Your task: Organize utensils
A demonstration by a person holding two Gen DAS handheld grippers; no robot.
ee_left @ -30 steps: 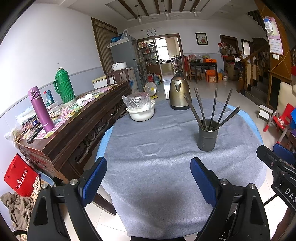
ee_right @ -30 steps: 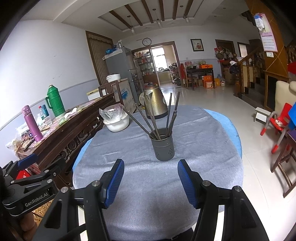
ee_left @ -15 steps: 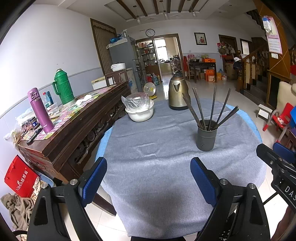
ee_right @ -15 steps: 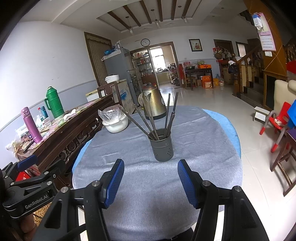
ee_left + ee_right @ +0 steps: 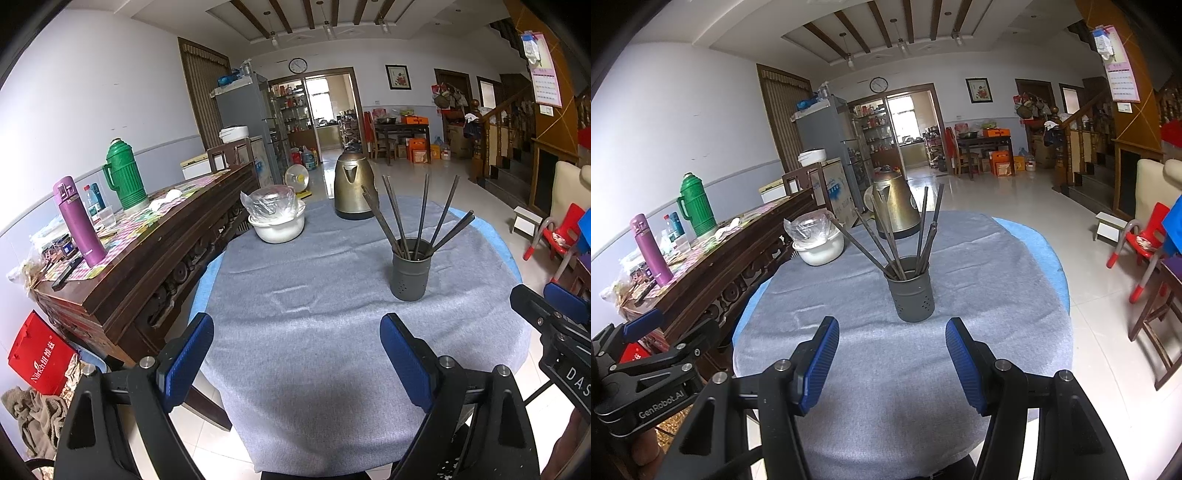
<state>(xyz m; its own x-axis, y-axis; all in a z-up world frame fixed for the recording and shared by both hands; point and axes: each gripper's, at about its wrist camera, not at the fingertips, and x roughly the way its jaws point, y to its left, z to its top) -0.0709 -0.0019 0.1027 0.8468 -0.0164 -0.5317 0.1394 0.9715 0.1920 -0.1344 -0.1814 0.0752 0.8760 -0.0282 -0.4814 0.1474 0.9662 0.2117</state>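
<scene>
Flanking holder (image 5: 914,291): kettle (image 5: 894,210), bowl (image 5: 820,249) behind (both tools (image 5: 295,363) (image 5: 892,356) agape, empty).

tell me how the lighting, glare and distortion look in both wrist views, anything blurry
Left wrist view: strong fisheye bend with dark corners, daylight glare in the far doorway, utensil holder and chopsticks sharp, a soft shadow on the tablecloth near the left gripper. Right wrist view: same curvature, glossy reflections on the floor, the right gripper in focus, no clear motion blur.
</scene>
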